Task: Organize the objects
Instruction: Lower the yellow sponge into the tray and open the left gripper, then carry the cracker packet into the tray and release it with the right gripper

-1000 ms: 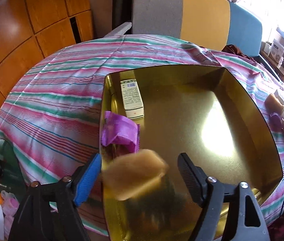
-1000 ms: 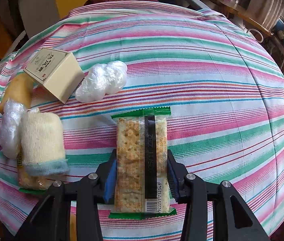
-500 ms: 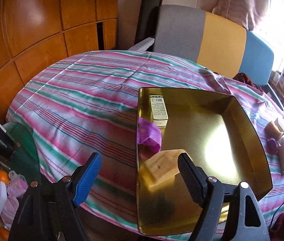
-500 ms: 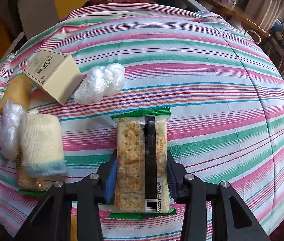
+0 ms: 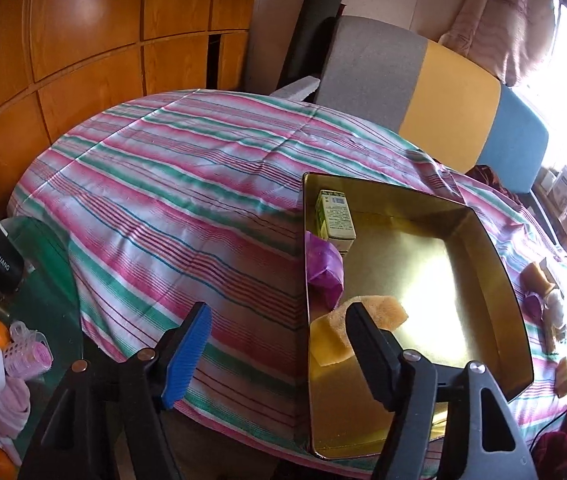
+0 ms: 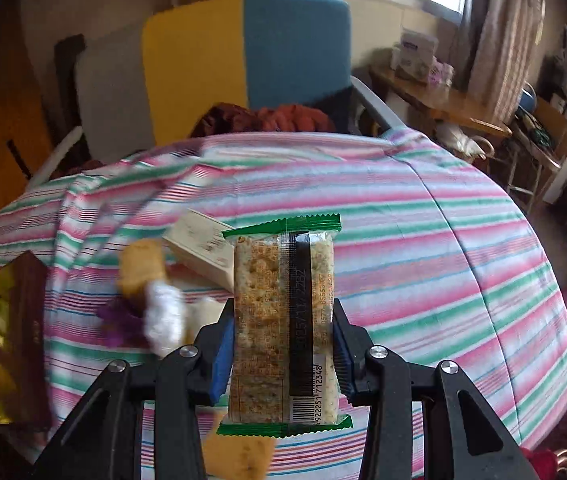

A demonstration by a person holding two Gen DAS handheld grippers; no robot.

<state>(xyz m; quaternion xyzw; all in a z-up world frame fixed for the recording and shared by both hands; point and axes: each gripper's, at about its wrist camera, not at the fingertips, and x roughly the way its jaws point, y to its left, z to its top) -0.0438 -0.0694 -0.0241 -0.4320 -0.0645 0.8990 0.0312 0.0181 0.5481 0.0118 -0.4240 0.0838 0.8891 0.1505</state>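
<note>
Right wrist view: right gripper (image 6: 281, 344) clamped on cracker packet (image 6: 285, 320), pads on its two long edges near the barcode end. Packet's long axis runs straight out along the fingers, green crimped end farthest away, lifted clear of the striped tablecloth (image 6: 423, 248). Gold tray (image 6: 23, 280) sits at far left of this view, low, so the carry has to go leftward. Judgement: packet should go in with its long axis parallel to the tray's long wall. Loose items between gripper and tray are blurred: cream box (image 6: 199, 246), a tan piece, something white. Left wrist view: left gripper (image 5: 279, 344) spread wide, nothing between the pads, hovering at the tray's (image 5: 495, 264) near-left corner. Inside already: tan sponge block (image 5: 379, 310), purple packet (image 5: 323, 270), green-white carton (image 5: 335, 218), all along the left wall. Right half of tray floor bare, likely spot. Right hand has the job; left only risks blocking the entry.
</note>
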